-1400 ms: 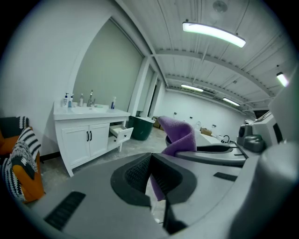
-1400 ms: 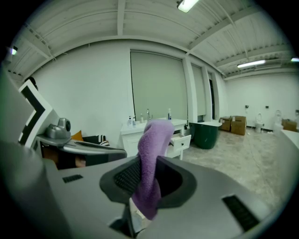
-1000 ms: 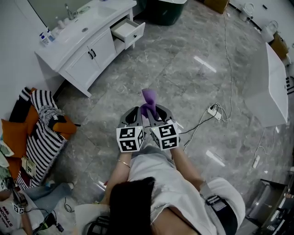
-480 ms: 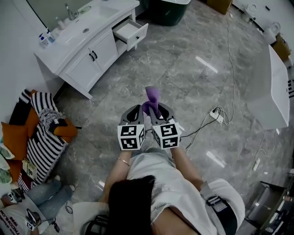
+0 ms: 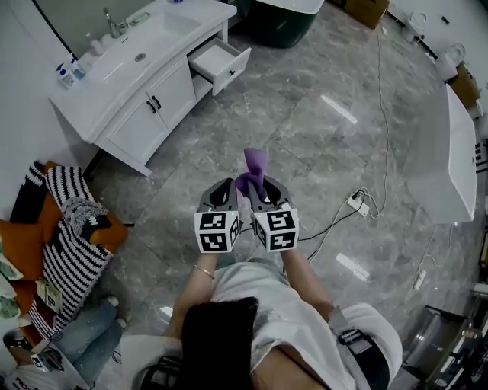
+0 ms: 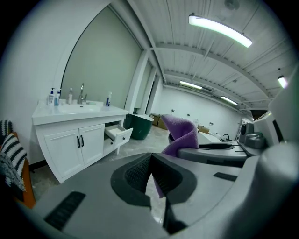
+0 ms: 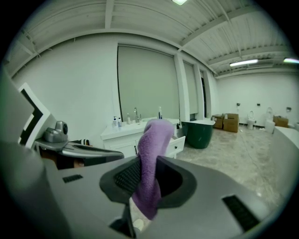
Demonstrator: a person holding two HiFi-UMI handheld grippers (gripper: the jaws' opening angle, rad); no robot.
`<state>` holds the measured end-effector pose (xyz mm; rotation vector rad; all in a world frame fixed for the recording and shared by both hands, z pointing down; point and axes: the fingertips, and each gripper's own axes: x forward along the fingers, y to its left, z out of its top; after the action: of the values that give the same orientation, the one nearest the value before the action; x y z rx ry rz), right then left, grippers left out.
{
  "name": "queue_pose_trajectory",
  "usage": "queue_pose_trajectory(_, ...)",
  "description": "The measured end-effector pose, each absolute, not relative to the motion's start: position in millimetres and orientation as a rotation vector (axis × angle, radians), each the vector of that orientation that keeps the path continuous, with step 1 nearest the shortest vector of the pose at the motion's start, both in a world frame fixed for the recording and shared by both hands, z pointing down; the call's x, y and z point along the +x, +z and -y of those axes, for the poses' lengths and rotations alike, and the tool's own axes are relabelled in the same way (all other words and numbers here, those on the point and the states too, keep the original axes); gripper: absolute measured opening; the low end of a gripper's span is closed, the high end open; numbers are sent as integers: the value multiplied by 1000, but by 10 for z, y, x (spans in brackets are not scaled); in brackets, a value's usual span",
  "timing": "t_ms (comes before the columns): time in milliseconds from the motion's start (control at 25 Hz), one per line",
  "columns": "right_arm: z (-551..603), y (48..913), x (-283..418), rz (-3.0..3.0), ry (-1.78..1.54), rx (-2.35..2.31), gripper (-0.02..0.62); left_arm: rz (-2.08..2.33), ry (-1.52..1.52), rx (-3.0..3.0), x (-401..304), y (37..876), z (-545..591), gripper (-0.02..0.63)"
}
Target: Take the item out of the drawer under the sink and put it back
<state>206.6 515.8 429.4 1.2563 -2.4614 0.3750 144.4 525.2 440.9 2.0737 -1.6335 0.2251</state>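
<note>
A purple cloth (image 5: 254,169) stands up out of my right gripper (image 5: 261,188), whose jaws are shut on it; in the right gripper view the cloth (image 7: 156,135) hangs between the pads. My left gripper (image 5: 223,189) is right beside it, shut with nothing between its jaws (image 6: 150,156). Both are held over the grey marble floor, well short of the white sink cabinet (image 5: 137,95). The cabinet's end drawer (image 5: 221,65) stands pulled open; it shows again as the drawer (image 6: 117,135) in the left gripper view.
A striped and orange pile of cushions (image 5: 65,228) lies at the left. A power strip with cables (image 5: 354,202) lies on the floor to my right, and a white tub (image 5: 450,152) beyond it. A dark green bin (image 5: 282,15) stands past the cabinet.
Both grippers have travelled together across the floor, the purple cloth still gripped in the right one. The cabinet and open drawer sit slightly lower and further right in the head view.
</note>
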Motion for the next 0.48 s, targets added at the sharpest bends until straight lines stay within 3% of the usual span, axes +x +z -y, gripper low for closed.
queue_pose_trajectory(480, -4246, 4235, 1206, 2407, 374, 1274, 87, 1595, 220, 2083, 593, 4348, -4283, 3)
